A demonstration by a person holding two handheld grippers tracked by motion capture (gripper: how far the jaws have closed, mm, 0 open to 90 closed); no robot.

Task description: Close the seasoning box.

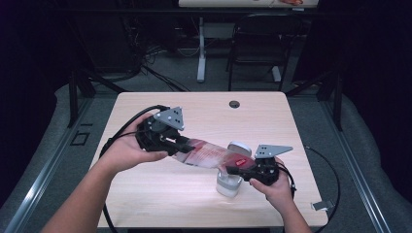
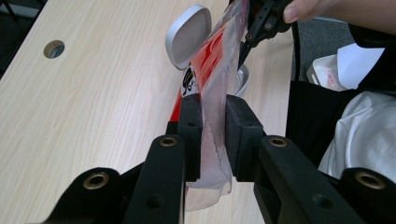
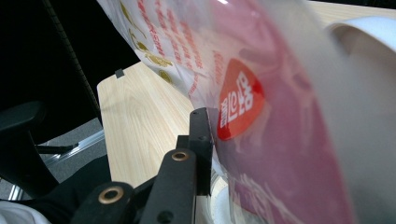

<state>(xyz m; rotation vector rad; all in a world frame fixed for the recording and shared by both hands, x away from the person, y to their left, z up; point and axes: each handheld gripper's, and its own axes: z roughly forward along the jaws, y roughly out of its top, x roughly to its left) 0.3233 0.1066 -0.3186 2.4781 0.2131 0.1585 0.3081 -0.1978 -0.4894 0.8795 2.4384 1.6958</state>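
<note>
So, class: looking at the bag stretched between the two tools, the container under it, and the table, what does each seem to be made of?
Bag: thin glossy plastic film, probably; part clear, part printed red, and it creases and catches light.
Container: white, smooth, likely plastic; its open lid looks matt silver-grey.
Table: pale wood-grain top, possibly laminate, with an even, flat sheen.

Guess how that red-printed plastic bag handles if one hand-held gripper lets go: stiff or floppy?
Probably floppy: the plastic bag is thin see-through film that creases between the left hand-held gripper pads. Likely light and slippery; it looks glossy. The free end would likely droop onto the white container.
</note>
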